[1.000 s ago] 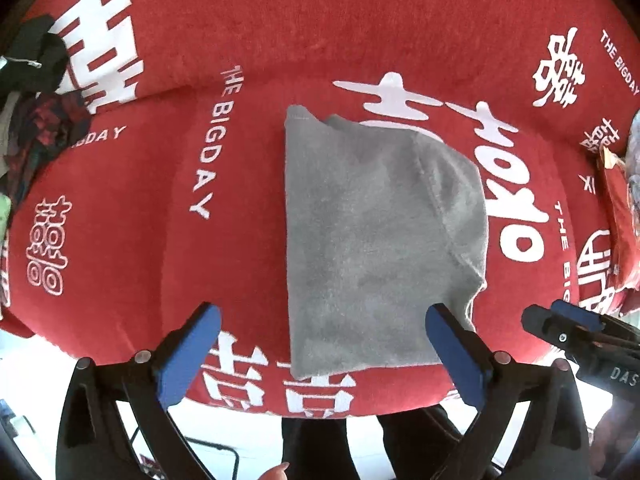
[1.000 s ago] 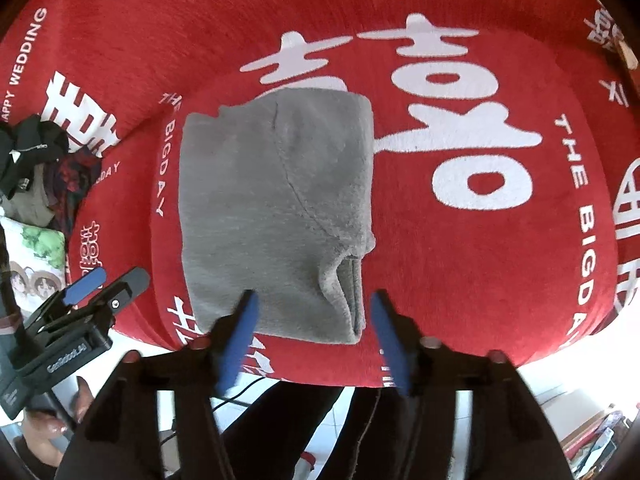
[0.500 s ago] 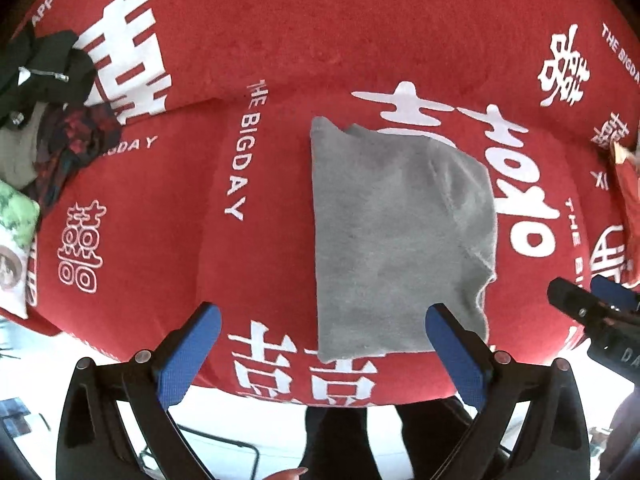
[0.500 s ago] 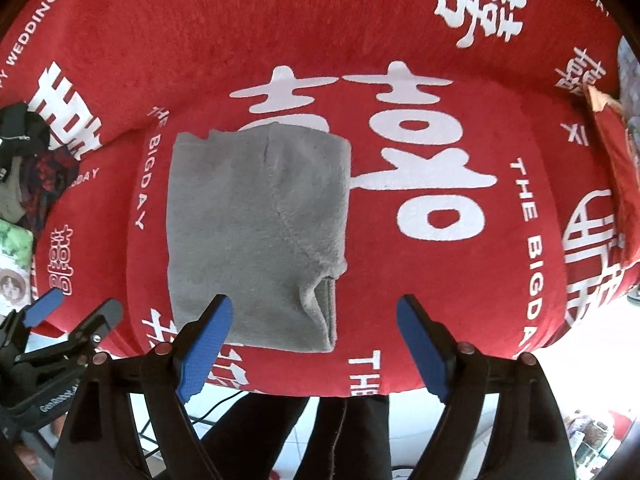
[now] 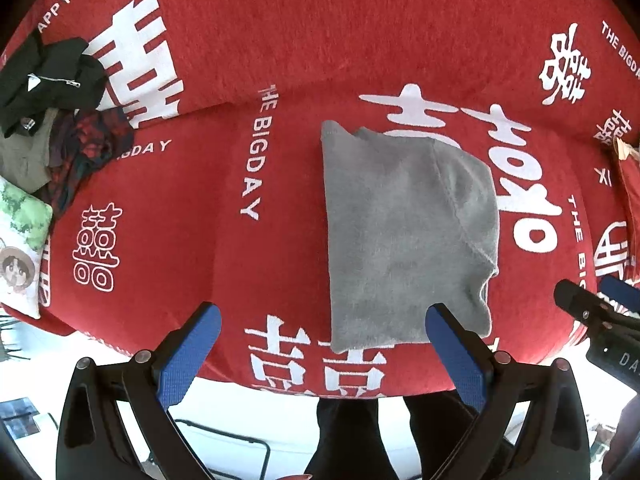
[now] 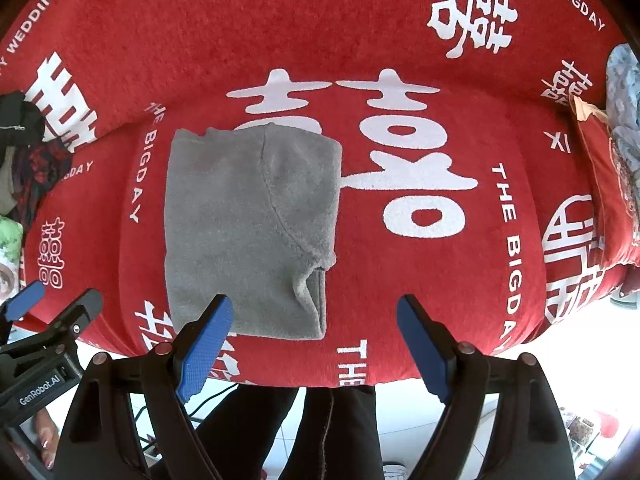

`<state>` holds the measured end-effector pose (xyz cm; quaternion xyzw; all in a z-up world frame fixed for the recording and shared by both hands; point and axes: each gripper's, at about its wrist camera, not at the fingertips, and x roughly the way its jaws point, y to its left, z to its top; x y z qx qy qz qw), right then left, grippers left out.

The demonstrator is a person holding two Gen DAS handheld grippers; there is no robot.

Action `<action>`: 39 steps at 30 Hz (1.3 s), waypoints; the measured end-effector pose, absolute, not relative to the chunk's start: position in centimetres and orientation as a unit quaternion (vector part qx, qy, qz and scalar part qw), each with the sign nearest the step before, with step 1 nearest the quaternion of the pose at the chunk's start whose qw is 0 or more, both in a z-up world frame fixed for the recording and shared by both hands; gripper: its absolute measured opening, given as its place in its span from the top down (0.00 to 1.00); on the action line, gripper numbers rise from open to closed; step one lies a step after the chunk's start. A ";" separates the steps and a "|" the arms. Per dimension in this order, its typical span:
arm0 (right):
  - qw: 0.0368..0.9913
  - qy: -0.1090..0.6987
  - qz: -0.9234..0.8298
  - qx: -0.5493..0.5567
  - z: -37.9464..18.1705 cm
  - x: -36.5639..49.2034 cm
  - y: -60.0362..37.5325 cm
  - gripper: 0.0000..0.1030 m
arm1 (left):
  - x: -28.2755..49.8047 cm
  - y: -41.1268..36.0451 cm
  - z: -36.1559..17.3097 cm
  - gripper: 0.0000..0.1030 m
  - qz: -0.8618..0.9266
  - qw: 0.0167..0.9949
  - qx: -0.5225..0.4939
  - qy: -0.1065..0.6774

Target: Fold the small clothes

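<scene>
Folded grey fleece garment [image 5: 404, 236] lay flat as a rough rectangle on the red plush cover with white lettering [image 5: 280, 60], near its front edge. What the cover was draped over could not be told. A seam curved across the top layer, and a doubled hem or cuff edge showed at the front right corner in the right wrist view.

Left tongs [image 5: 322, 350] pointed down above the front edge of the cover, jaws wide apart, nothing between the blue pads. Right tongs [image 6: 314, 344] likewise stood wide apart and empty, hovering just in front of the garment's front right corner. Neither pair touched the cloth.

Judgement: this garment looked finished, or at most 1 fold short; both tongs were clear of it, so the step in hand read as release after a fold.

A heap of dark clothes, black and red-patterned [image 5: 52, 112], sat at the far left of the cover, beside a green-and-white printed cushion [image 5: 22, 240].

Next move, as judged: either set the grey piece aside or fetch 1 item from the dark heap. That would call for a reach well to the left, a pinch on a single layer only, and spreading it flat on bare cover.
</scene>
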<state>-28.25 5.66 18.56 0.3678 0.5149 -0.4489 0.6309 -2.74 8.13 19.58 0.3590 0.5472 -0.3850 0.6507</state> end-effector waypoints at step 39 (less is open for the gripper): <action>0.638 0.514 -0.455 0.350 19.7 -28.0 5.3 0.16 | -3.2 7.8 20.3 0.01 -0.381 0.651 0.372 0.541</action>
